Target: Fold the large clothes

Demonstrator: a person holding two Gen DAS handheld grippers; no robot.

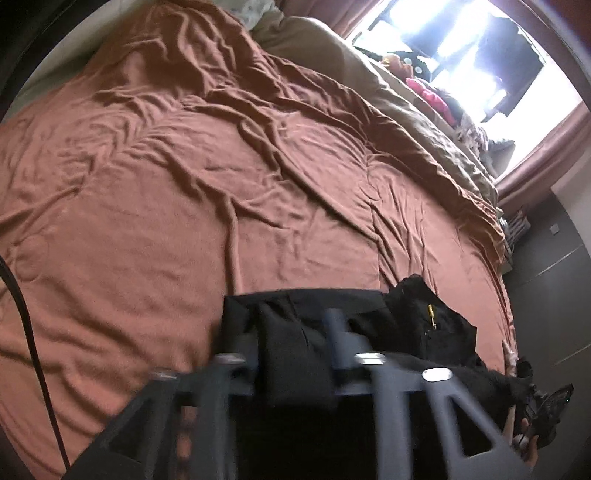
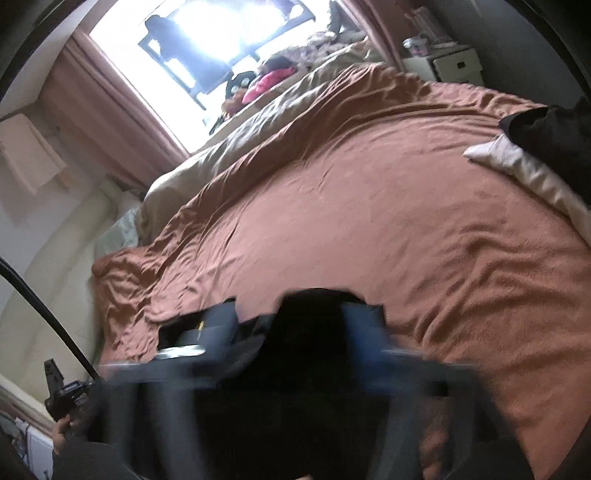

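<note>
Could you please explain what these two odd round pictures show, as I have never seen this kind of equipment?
There is no robot here: a person holds a pair of grey plastic tongs in each hand, and a wide-angle camera on each pair looks forward along its two fingers. One picture comes from the left tongs, the other from the right tongs. Both look over a bed covered by a wrinkled rust-brown bedspread, with a bright window behind it. Black fabric of a dark garment with a small yellow zip pull sits between the fingers of both tongs; each seems to grip it, though the right view is blurred. At the edge of the right view lie a cream cloth and another black cloth.
</note>
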